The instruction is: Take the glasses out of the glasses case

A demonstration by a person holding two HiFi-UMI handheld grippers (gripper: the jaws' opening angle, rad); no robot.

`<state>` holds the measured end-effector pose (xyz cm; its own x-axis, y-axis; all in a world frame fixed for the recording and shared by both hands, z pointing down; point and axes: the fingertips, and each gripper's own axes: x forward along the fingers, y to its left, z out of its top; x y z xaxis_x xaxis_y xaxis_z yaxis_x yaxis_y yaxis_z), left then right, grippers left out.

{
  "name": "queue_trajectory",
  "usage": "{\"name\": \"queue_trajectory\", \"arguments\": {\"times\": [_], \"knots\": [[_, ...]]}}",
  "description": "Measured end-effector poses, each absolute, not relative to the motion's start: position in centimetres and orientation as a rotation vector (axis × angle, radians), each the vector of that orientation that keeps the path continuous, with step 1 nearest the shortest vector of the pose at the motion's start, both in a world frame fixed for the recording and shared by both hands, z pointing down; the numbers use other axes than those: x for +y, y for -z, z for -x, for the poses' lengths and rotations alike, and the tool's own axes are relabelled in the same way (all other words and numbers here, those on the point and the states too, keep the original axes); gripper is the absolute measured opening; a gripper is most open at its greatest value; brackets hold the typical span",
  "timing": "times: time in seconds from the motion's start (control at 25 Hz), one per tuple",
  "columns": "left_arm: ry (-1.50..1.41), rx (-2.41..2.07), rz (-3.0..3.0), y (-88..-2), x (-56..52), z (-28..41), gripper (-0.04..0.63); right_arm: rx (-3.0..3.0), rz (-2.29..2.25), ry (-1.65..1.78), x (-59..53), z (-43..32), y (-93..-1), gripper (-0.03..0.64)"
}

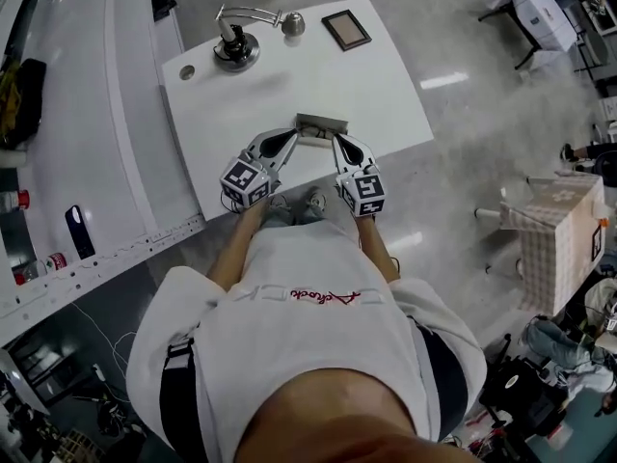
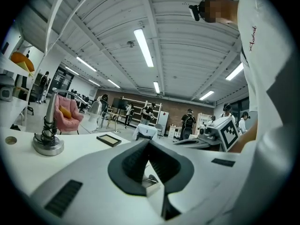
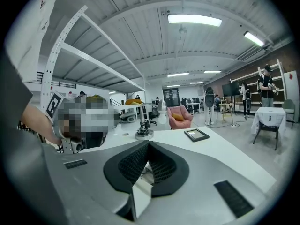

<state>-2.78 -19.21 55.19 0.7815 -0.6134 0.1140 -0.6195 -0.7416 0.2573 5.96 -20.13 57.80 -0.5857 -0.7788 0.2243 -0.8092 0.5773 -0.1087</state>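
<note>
The grey glasses case [image 1: 321, 123] lies at the near edge of the white table [image 1: 386, 85], straight in front of me. My left gripper [image 1: 295, 135] meets its left end and my right gripper [image 1: 335, 137] its right end. In the left gripper view the jaws [image 2: 149, 143] stand closed at the tips, with a pale edge of the case [image 2: 153, 185] and a metal glint wedged between the pads. The right gripper [image 3: 148, 144] is likewise shut, a pale flap of the case [image 3: 139, 191] between its pads. The glasses themselves are not plain to see.
A metal stand with a round base [image 1: 236, 51] and a small dark picture frame [image 1: 346, 29] sit at the table's far side, with a round hole [image 1: 186, 71] at the far left corner. A long white bench [image 1: 87, 114] runs along the left. A checked box [image 1: 559, 234] stands on the floor at right.
</note>
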Motion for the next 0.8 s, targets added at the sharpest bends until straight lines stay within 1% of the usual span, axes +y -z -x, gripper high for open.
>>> {"name": "queue_trajectory", "arguments": {"times": [0.48,0.8], "knots": [[-0.105,-0.824,-2.614,-59.8,-16.9,2.1,-0.011,-2.534,-1.369,-0.478,-16.2,-6.2,-63.2,-0.002],[-0.110,-0.791,-2.604,-60.4,-16.4,2.1,-0.011,-2.491,-1.379,-0.558,-14.7,-6.1,-65.3,-0.002]]}}
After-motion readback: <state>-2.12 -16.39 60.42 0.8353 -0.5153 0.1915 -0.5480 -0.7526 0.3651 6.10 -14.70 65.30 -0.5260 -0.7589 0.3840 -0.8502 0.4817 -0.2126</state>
